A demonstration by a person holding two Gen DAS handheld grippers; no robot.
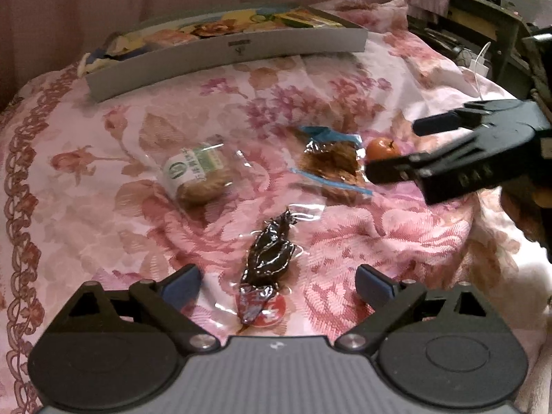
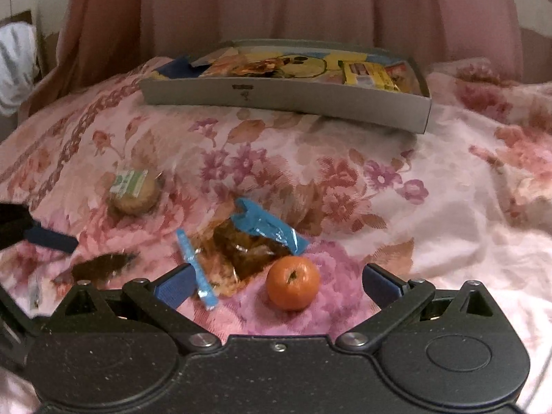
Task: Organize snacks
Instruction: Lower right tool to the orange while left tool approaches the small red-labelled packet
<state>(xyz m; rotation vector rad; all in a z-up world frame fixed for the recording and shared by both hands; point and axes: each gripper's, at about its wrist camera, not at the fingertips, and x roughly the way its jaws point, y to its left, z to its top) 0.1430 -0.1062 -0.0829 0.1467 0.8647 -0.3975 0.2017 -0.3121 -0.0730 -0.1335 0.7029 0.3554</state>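
A dark vacuum-packed snack [image 1: 270, 252] lies between the wide-apart fingers of my left gripper [image 1: 277, 284], which stands open just above it. Farther off a round cake in a green-and-white wrapper [image 1: 196, 174] and a blue-edged bag of brown snacks [image 1: 333, 158] rest on the flowered bedcover. A small orange [image 2: 292, 283] sits between the fingers of my right gripper [image 2: 277, 286], also open and touching nothing. In the right wrist view the blue-edged bag [image 2: 248, 241] is just behind the orange, the round cake [image 2: 134, 191] to the left, the dark snack [image 2: 101, 264] blurred at lower left.
A shallow grey box [image 1: 224, 53] with several snack packs inside stands at the far side of the bed, also visible from the right wrist [image 2: 286, 95]. Pink curtains hang behind it. Dark furniture [image 1: 483, 13] with cables stands beyond the bed's right edge.
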